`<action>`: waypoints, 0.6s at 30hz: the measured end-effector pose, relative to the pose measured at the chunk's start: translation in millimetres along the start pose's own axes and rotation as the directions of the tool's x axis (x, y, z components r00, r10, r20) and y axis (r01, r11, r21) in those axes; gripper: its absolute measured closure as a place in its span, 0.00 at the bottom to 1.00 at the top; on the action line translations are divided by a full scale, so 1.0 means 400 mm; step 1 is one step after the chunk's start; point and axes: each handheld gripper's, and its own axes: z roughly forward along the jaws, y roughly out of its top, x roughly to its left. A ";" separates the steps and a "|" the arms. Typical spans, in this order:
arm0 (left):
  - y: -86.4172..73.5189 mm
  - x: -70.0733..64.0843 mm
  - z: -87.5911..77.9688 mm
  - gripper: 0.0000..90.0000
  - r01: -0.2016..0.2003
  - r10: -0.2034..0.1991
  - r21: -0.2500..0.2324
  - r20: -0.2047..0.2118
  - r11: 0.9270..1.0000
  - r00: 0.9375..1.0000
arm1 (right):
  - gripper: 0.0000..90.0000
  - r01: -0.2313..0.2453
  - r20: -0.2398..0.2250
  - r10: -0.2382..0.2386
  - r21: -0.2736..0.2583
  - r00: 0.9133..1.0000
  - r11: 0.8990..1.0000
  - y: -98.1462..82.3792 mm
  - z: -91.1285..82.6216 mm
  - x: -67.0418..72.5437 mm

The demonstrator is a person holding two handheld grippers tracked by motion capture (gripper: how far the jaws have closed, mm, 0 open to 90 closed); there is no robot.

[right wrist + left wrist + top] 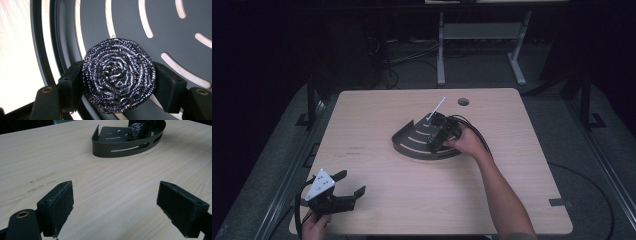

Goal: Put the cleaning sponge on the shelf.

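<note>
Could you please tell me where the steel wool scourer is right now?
The steel wool scourer sits between the right gripper's jaws, inside the dark slotted tray at the table's middle; the left gripper view shows it far off, behind the tray's wall.

Black gripper (pixel 346 186) with grey three-cornered plate

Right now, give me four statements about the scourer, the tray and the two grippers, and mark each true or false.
1. The right gripper clamps a steel wool scourer. True.
2. The scourer is over the dark slotted tray. True.
3. The left gripper holds a sponge. False: its jaws stand open over the bare wooden table.
4. The tray is square. False: its slotted wall curves round.
</note>
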 end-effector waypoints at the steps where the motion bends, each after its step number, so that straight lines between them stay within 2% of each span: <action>1: -0.001 0.000 0.000 0.15 0.002 -0.002 0.000 -0.001 1.000 1.000 | 0.34 0.000 -0.001 0.000 0.003 1.000 1.000 0.000 0.001 0.000; 18: -0.003 0.001 0.002 0.15 0.003 -0.003 0.007 0.001 1.000 1.000 | 0.31 -0.008 -0.011 0.008 -0.021 1.000 1.000 -0.001 -0.015 0.001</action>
